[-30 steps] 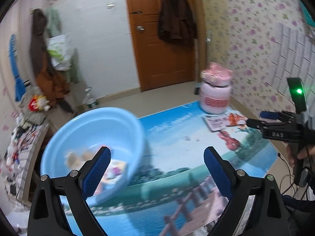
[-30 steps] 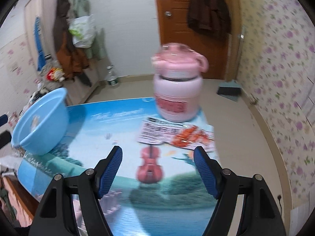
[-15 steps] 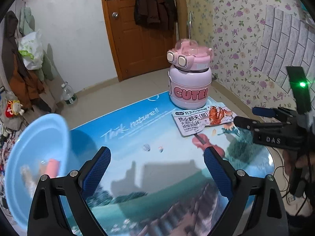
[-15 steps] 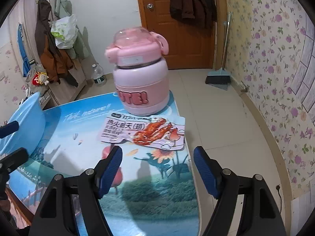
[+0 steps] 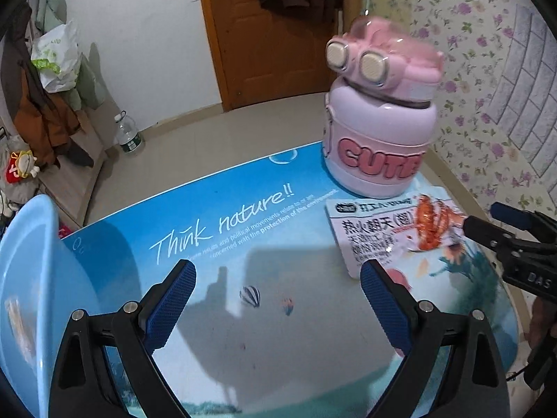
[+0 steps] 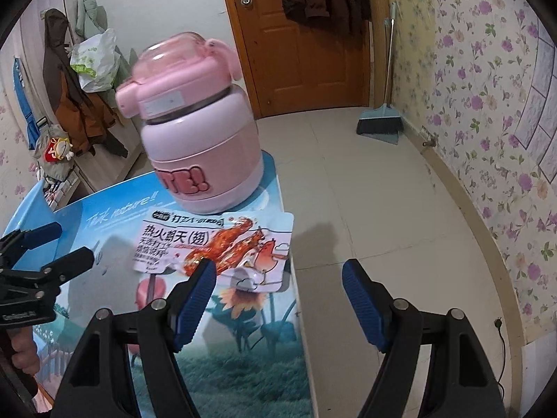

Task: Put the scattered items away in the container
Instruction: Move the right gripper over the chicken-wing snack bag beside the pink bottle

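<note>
A white snack packet (image 5: 386, 233) with a red crayfish picture lies flat on the blue picture table mat (image 5: 222, 230), in front of a pink "CUTE!" bottle (image 5: 379, 129). The light blue basin (image 5: 28, 285) stands at the table's left edge, with some items inside. My left gripper (image 5: 276, 296) is open and empty above the mat's middle. My right gripper (image 6: 278, 289) is open and empty just before the packet (image 6: 216, 244), near the table's right edge; its left finger overlaps the packet's near edge. The bottle (image 6: 195, 132) stands behind the packet.
The table's right edge (image 6: 296, 299) drops to a tiled floor. A broom and dustpan (image 6: 383, 118) lean by the flowered wall. A wooden door (image 5: 264, 45) is behind, with coats and bags on the left wall and a water bottle (image 5: 127, 134) on the floor.
The left view has swung right, off the basin and toward the bottle and packet. The right gripper has moved closer to the packet. Both grippers stay open.
</note>
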